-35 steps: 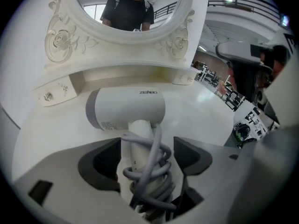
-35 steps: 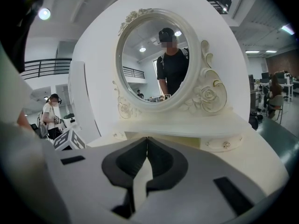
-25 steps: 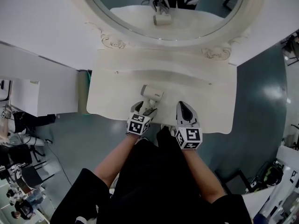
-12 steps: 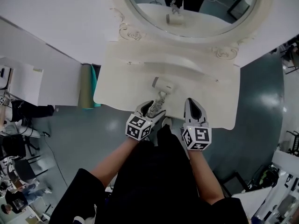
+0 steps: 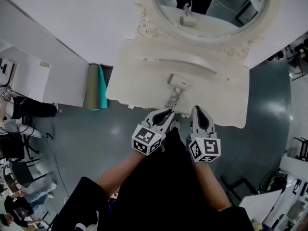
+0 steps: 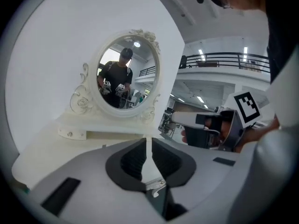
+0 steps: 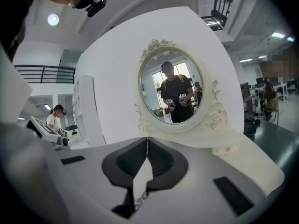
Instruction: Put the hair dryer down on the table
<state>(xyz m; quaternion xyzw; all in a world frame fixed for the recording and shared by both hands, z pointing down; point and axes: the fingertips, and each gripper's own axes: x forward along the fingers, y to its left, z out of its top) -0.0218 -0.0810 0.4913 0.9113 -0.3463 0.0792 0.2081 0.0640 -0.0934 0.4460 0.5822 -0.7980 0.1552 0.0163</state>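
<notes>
a white dressing table (image 5: 139, 76) with an oval mirror (image 5: 211, 8) stood against a white wall, over a grey-green floor (image 5: 91, 134). the hair dryer (image 5: 177, 81) lay on the tabletop near the front edge, with its cord (image 5: 173, 100) trailing toward that edge. the left gripper (image 5: 166, 113) was clear of the table. its jaws had just been closing to a thin slit, with nothing between them. the right gripper (image 5: 199, 110), just beside it, had its jaw tips together and was empty.
</notes>
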